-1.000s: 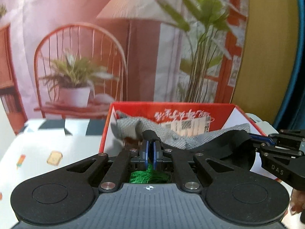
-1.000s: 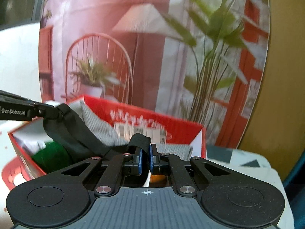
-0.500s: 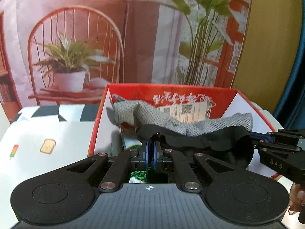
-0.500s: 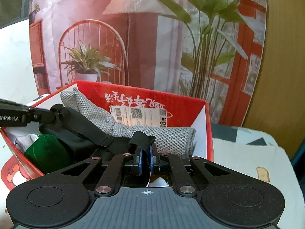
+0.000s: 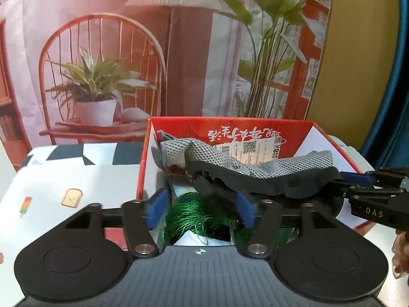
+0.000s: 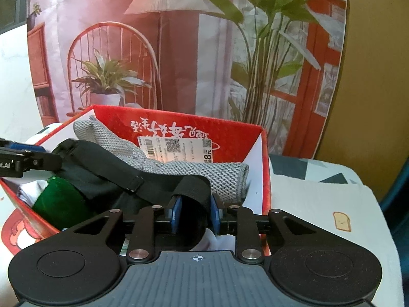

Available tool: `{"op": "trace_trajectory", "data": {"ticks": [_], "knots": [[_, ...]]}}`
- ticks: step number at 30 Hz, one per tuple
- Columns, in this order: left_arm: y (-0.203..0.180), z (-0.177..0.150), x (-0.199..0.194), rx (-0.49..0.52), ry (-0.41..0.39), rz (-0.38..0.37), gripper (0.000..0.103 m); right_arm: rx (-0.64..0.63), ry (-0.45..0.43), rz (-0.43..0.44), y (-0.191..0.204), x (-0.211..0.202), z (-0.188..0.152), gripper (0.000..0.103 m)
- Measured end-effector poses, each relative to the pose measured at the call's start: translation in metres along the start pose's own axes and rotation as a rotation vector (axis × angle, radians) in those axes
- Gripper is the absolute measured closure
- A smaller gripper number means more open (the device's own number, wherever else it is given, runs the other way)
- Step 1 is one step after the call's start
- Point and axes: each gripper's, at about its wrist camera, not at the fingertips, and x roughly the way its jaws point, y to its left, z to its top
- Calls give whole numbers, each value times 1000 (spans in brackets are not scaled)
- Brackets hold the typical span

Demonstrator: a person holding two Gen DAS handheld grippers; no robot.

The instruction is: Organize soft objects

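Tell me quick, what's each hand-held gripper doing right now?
Left hand-held gripper: jaws opening, nothing gripped, green yarn lies below.
Right hand-held gripper: jaws opening, black strap between them.

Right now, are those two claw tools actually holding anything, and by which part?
Left gripper is opening, holding nothing. Right gripper is opening too; the black strap's looped end sits between its jaws, but whether the pads press it cannot be told.

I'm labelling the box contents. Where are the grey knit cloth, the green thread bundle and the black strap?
grey knit cloth point(image 6: 217, 172): right wrist view, on its folded right end.
green thread bundle point(image 5: 194, 215): left wrist view, on its middle strands.
black strap point(image 6: 115, 165): right wrist view, on its broad band.
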Motion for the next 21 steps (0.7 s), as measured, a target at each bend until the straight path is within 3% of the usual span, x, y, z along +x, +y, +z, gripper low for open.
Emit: {"op": "trace_trajectory", "data": {"ticks": [3,4,6,11,13,15,19,21], "knots": [[-2,-2,-10,21,-8,-12,14,26,23,2,1,-9,2,49],[-2,-2,-12,27,-11,-9,9,30,30,10,2,-13,2,45],[-4,-4,-16,39,-17,-6,7,24,43,12,5,-18,1,43],[-5,-8,-24,35,-19,-6,0,67,76,9,7,-25,0,23],[-5,-9,-28,36,-16,2,0,75,79,0,8,-28,-1,7],[-7,-11,-33,40,-11,33,0,80,77,-4,8,-32,0,1],[-9,-13,-49,55,-30,122,0,99,83,8,10,-42,1,0],[-6,-15,-61,42,-54,118,0,110,80,6,11,-48,1,0]]}}
